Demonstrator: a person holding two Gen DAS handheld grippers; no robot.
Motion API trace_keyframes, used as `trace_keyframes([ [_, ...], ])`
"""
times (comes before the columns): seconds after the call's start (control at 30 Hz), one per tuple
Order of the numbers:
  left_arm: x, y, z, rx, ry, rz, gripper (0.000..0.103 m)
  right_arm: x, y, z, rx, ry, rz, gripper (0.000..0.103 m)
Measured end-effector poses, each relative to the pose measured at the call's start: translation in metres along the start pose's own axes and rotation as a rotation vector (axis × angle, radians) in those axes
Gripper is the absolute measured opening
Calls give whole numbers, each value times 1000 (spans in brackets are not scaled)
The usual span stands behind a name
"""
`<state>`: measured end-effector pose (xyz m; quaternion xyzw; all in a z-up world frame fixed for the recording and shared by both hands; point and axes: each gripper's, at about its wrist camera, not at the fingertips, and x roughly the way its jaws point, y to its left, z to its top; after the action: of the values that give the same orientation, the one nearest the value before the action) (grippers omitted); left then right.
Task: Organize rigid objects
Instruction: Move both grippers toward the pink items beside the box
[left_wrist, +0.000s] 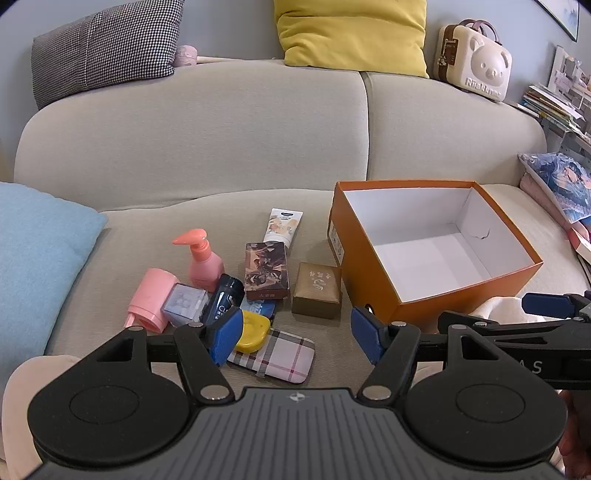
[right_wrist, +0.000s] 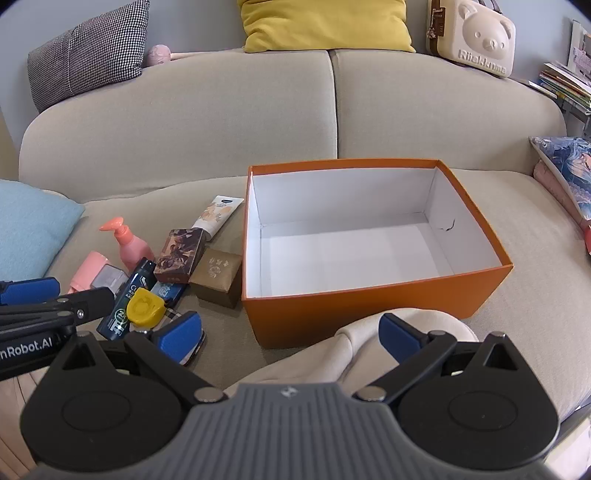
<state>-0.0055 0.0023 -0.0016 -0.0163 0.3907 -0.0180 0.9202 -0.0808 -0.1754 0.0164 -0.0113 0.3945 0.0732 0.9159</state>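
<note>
Left gripper and right gripper, both spread wide and empty, hung over the beige sofa seat — best lowered onto the small gold-brown cardboard box, lying free just beside the empty orange cardboard shoebox, then squeezed across its flat sides — not its corners.
</note>
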Motion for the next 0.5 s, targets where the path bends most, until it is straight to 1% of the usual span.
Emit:
trace_keyframes([
  [0.5,1,4,-2,-16,6,-9,79,2,2,0,-14,15,-3,102],
])
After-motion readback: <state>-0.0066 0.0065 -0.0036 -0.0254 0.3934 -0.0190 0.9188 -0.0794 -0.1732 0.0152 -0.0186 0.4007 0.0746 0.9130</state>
